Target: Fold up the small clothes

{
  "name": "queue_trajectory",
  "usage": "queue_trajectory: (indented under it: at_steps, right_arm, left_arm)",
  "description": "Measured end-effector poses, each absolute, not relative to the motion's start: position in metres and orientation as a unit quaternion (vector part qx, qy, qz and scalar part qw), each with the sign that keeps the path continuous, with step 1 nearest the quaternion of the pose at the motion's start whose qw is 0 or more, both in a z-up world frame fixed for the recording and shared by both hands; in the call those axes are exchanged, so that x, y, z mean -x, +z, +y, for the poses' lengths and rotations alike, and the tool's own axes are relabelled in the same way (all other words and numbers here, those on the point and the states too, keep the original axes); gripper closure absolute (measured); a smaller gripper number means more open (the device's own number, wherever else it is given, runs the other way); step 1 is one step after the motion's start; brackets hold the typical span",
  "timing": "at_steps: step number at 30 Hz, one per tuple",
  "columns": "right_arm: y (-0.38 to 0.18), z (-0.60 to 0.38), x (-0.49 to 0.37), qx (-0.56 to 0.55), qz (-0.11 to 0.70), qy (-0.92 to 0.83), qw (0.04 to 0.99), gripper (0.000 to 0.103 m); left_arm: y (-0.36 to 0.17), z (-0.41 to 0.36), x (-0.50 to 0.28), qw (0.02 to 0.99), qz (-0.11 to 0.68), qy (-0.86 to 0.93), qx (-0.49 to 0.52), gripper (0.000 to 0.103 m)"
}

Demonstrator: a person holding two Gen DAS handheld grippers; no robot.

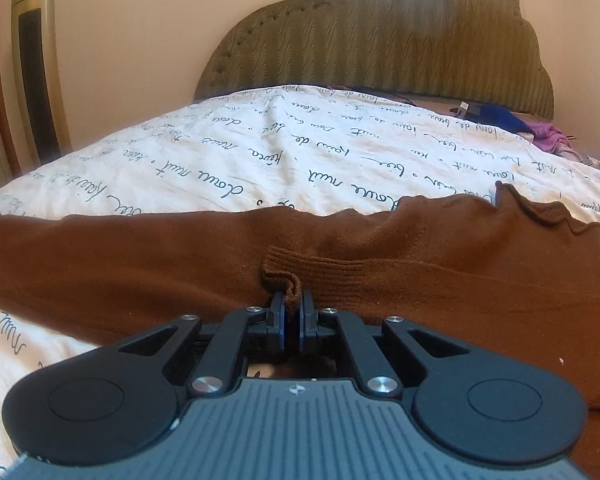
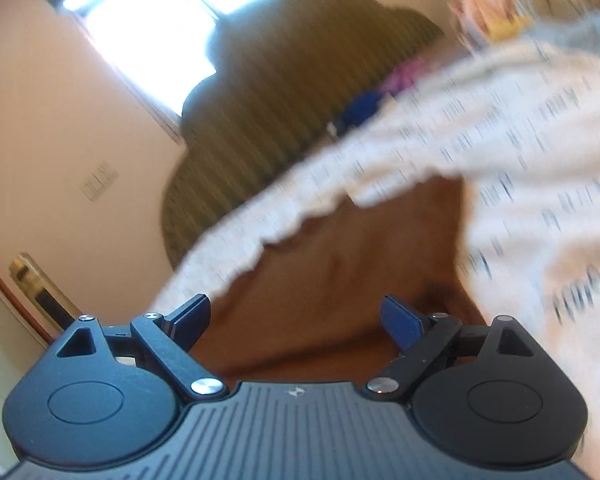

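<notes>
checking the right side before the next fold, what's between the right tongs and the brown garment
Nothing: in the right wrist view the right tongs stand wide open with bare air between them, the brown garment just ahead and not pinched. The view is blurred.

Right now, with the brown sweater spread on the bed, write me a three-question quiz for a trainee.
1. True or false: the left tongs are shut on the ribbed cuff of the brown sweater.
2. Multiple choice: the right tongs are
A. shut on the sweater
B. open, holding nothing
C. shut on the bedcover
3. Fill in: the white bedcover under the sweater is printed with dark handwritten ____.

Key
1. True: the cuff is pinched between the pads.
2. B: the jaws stand wide apart, with the sweater only in view beyond them.
3. Words, in cursive script.
</notes>
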State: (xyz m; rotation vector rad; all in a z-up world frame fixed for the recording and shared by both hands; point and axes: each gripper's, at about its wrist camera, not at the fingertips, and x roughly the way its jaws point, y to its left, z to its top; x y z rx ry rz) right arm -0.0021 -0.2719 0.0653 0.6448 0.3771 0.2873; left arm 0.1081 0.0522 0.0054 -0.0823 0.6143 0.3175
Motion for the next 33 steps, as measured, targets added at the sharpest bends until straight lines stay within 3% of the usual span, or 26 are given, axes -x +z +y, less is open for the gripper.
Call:
queue_trajectory:
  at_steps: [1,4,6,9,11,12,15,16,19,22,27,33]
  right_arm:
    - [0.073,-0.269,-0.013,-0.294,0.183,0.140,0.927,0.000]
    - [0.067,-0.258,-0.074,-0.207,0.261,0.087,0.939,0.000]
    - [0.040,-0.254,-0.107,-0.163,0.338,0.043,0.926,0.000]
    - [0.014,-0.252,-0.103,-0.131,0.318,0.041,0.938,0.000]
    - [0.012,-0.252,-0.101,-0.132,0.314,0.038,0.939,0.000]
    - [0.012,-0.253,-0.101,-0.133,0.314,0.039,0.939,0.000]
    - [0.013,-0.249,-0.100,-0.127,0.316,0.036,0.940,0.000]
    - [0.013,-0.248,-0.100,-0.123,0.316,0.034,0.940,0.000]
    - [0.014,-0.247,-0.102,-0.118,0.317,0.032,0.941,0.000]
    - [0.013,-0.249,-0.103,-0.124,0.316,0.034,0.940,0.000]
    - [0.013,-0.251,-0.104,-0.131,0.314,0.036,0.940,0.000]
    - [0.012,-0.256,-0.102,-0.147,0.306,0.039,0.940,0.000]
  left_arm:
    - [0.005,0.053,-0.110,0.940,0.302,0.155,0.039,0.097]
    - [0.005,0.052,-0.111,0.940,0.300,0.155,0.040,0.096]
    - [0.008,0.056,-0.107,0.941,0.293,0.165,0.046,0.085]
    - [0.027,0.064,-0.080,0.950,0.234,0.192,0.081,0.049]
    - [0.042,0.063,-0.064,0.960,0.185,0.177,0.114,0.017]
    - [0.048,0.058,-0.065,0.964,0.178,0.155,0.120,0.013]
    - [0.049,0.036,-0.091,0.963,0.228,0.096,0.103,0.016]
    - [0.043,0.031,-0.103,0.958,0.256,0.080,0.101,0.021]
    - [0.010,0.026,-0.136,0.929,0.351,0.057,0.097,0.022]
    - [0.002,0.019,-0.135,0.941,0.330,0.046,0.056,0.011]
    - [0.010,0.026,-0.127,0.943,0.325,0.039,0.058,0.016]
    - [0.055,0.118,-0.058,0.946,0.257,0.049,0.189,0.008]
